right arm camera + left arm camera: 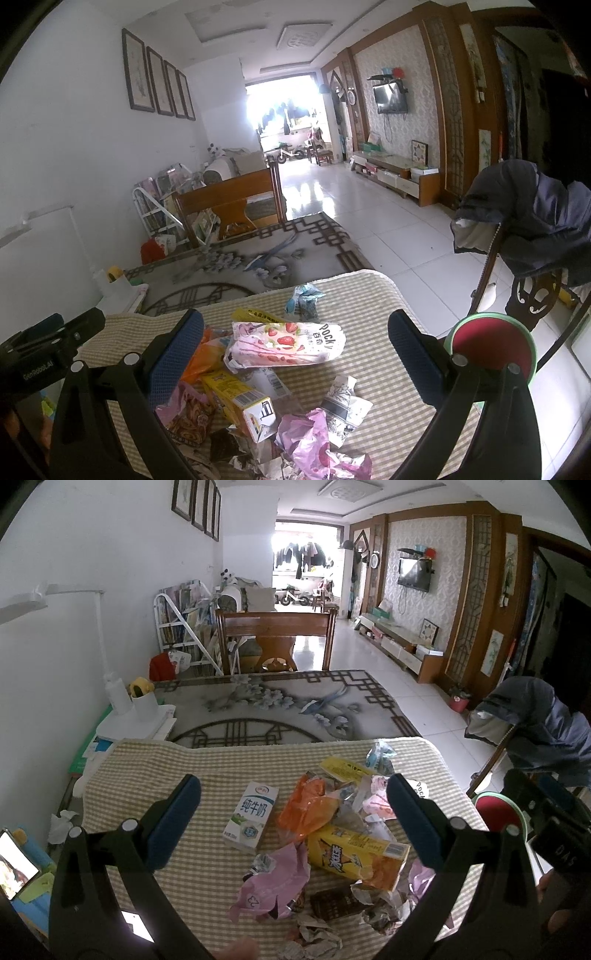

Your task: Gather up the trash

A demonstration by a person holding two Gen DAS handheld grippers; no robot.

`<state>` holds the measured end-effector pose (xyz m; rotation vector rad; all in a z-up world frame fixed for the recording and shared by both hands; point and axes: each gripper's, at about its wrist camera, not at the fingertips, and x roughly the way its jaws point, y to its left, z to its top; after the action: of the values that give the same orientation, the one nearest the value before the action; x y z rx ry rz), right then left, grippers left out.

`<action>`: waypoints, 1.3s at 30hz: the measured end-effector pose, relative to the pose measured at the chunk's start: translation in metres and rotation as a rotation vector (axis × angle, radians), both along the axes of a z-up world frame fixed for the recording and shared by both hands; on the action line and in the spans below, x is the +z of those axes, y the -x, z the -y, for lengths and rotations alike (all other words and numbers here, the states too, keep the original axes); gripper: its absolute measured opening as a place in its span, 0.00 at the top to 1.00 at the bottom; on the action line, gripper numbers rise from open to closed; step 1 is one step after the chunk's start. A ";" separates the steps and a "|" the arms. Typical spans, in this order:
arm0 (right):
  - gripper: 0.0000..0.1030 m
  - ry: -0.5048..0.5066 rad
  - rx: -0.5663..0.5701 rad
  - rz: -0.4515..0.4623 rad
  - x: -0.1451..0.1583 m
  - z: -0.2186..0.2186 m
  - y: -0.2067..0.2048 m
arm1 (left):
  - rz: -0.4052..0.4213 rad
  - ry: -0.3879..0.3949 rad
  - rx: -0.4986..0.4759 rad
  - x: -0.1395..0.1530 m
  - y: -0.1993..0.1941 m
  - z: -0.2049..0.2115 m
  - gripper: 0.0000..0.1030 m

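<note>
Across the near half of the table [332,686], on a checked cloth [184,771], lies the scattered trash. Toward the cloth's left side a white milk carton [251,816] lies flat, apart from the heap. Just right of it sits an orange wrapper [306,805], with a yellow snack box [358,853] touching its near edge and a crumpled pink bag [273,886] nearer the front edge. A pink Pocky packet [288,343] rests on top of the pile toward the cloth's right side, and a blue crumpled wrapper [304,299] lies by the far edge.

The left gripper [293,812] hovers above the pile, jaws spread wide, grasping nothing. The right gripper [295,347] hangs likewise released, its fingers either side of the Pocky packet. Beyond the cloth's right edge stands a red-lined bin [491,343].
</note>
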<state>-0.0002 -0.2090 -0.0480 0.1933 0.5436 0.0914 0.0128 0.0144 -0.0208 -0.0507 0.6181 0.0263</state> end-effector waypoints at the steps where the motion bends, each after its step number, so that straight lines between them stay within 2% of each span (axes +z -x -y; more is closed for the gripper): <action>1: 0.07 0.000 0.000 0.000 0.000 0.000 0.000 | -0.001 -0.001 -0.001 -0.001 0.000 0.000 0.04; 12: 0.07 -0.011 -0.008 -0.016 -0.002 0.003 0.002 | -0.018 0.004 -0.035 -0.003 0.004 0.006 0.04; 19: 0.07 0.032 -0.026 -0.038 -0.006 0.019 0.000 | -0.092 0.047 -0.106 -0.023 0.009 -0.010 0.04; 23: 0.07 0.061 -0.046 -0.091 -0.022 0.035 0.005 | -0.200 0.027 -0.127 -0.061 0.022 -0.025 0.04; 26: 0.07 0.051 -0.047 -0.177 -0.046 0.044 0.009 | -0.313 0.039 -0.157 -0.095 0.033 -0.031 0.09; 27: 0.07 0.048 -0.045 -0.200 -0.052 0.044 0.009 | -0.375 0.062 -0.174 -0.112 0.036 -0.031 0.13; 28: 0.07 0.045 -0.041 -0.227 -0.060 0.043 0.010 | -0.401 0.077 -0.181 -0.117 0.038 -0.031 0.14; 30: 0.07 0.052 -0.022 -0.280 -0.076 0.039 0.012 | -0.482 0.124 -0.197 -0.139 0.039 -0.028 0.14; 33: 0.07 0.077 0.019 -0.335 -0.091 0.028 0.011 | -0.543 0.147 -0.223 -0.159 0.032 -0.020 0.14; 35: 0.07 0.075 0.067 -0.364 -0.097 0.022 0.009 | -0.568 0.148 -0.248 -0.168 0.029 -0.013 0.19; 38: 0.07 0.080 0.146 -0.412 -0.109 0.011 0.010 | -0.623 0.190 -0.265 -0.186 0.025 -0.008 0.39; 39: 0.07 0.080 0.155 -0.423 -0.113 0.011 0.010 | -0.636 0.207 -0.272 -0.190 0.024 -0.009 0.50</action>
<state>-0.0101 -0.2204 -0.1613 0.0910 0.9823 0.1814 -0.0116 0.0233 -0.2104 -0.1618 1.2576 -0.2955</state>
